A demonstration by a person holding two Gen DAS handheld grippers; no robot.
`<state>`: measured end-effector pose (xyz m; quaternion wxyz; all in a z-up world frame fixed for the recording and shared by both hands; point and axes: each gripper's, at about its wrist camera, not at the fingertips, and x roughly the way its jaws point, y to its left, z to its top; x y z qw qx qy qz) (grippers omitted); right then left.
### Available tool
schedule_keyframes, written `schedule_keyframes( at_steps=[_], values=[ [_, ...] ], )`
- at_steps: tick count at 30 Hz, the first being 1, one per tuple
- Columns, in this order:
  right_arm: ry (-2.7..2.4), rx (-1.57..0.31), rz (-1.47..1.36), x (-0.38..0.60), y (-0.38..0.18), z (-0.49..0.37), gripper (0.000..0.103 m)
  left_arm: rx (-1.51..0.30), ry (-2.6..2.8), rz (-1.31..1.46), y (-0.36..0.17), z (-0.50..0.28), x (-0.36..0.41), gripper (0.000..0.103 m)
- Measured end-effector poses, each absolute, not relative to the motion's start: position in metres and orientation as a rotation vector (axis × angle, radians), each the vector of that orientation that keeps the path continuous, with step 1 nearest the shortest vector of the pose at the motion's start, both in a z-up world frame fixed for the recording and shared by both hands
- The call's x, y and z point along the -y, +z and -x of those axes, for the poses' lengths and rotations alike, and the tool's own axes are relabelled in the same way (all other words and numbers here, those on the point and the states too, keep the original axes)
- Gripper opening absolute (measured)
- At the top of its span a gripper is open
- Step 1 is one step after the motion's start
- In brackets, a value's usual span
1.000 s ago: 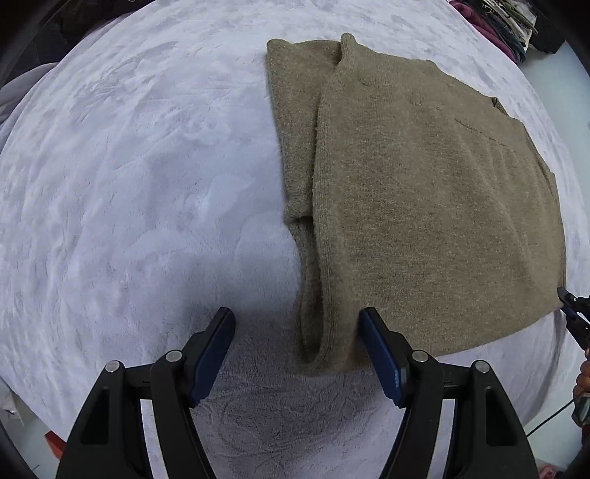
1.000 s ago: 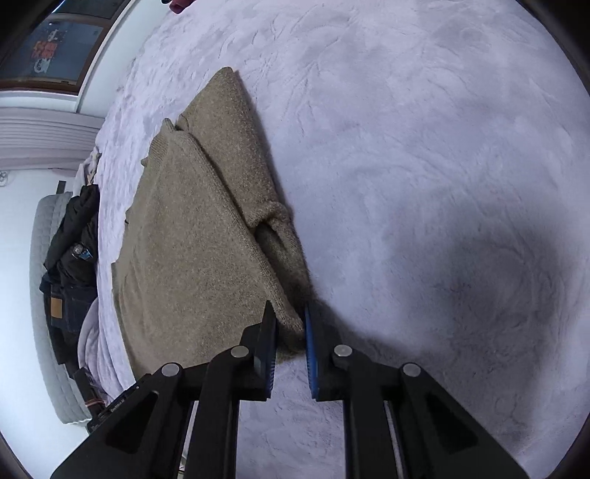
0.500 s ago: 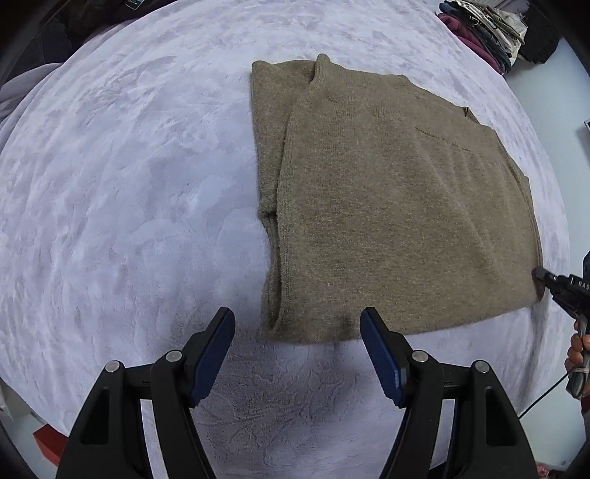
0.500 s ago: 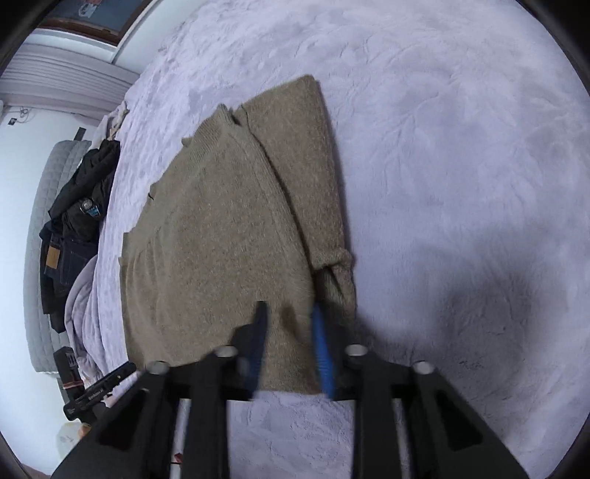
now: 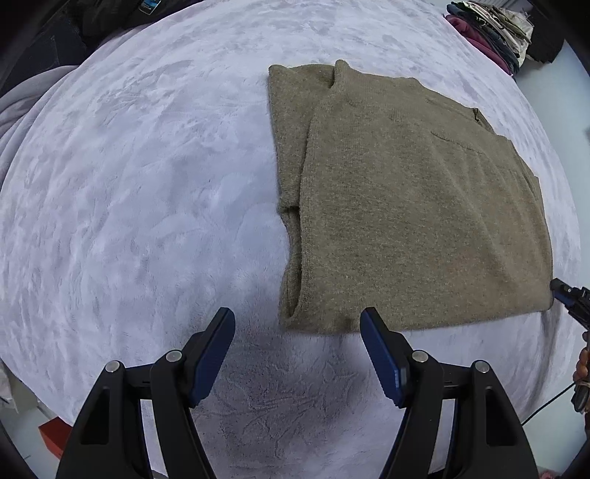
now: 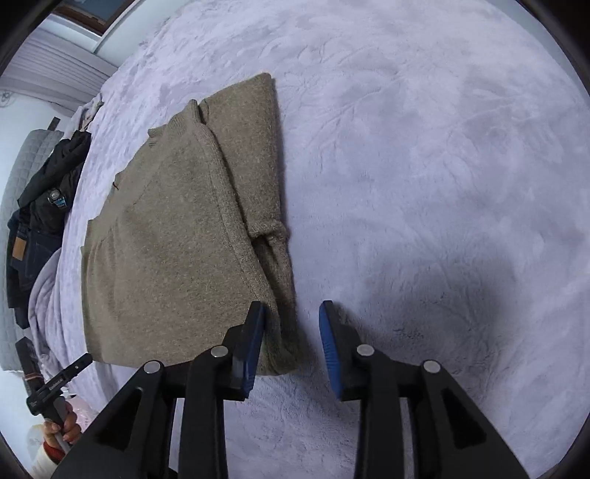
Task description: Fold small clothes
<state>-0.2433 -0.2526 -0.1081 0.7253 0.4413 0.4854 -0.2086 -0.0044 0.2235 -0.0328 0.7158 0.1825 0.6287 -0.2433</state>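
An olive-brown knitted sweater [image 5: 413, 206] lies folded flat on the pale lavender plush blanket [image 5: 147, 191], one sleeve tucked along its left edge. My left gripper [image 5: 298, 315] hangs open above the sweater's near left corner, with nothing between its fingers. In the right wrist view the sweater [image 6: 177, 243] lies to the left. My right gripper [image 6: 292, 309] hovers over its near right corner, jaws opening. The cloth lies below the pads, and neither pad presses on it. The right gripper's tip [image 5: 568, 298] shows at the left wrist view's right edge.
A stack of folded clothes [image 5: 490, 29] sits at the blanket's far right. Dark garments and jeans [image 6: 37, 221] lie along the blanket's left side by a grey quilted cushion [image 6: 22, 158]. A hand [image 6: 61, 427] holds the left gripper at lower left. The blanket spreads wide beside the sweater.
My right gripper went from shut on the sweater's corner to parted, let the cloth drop flat, and lifted. The left gripper stayed open and rose a little.
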Motion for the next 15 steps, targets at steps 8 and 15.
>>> schedule_keyframes(
  at_steps=[8,15],
  values=[
    [-0.405,-1.005,-0.888,0.219,-0.067,0.228,0.036,-1.381,-0.514,-0.423,-0.030,0.022,-0.212,0.072],
    [-0.333,-1.064,-0.859,0.183,-0.075,0.201,0.052,-1.384,-0.509,-0.397,-0.033,0.031,-0.205,0.103]
  ],
)
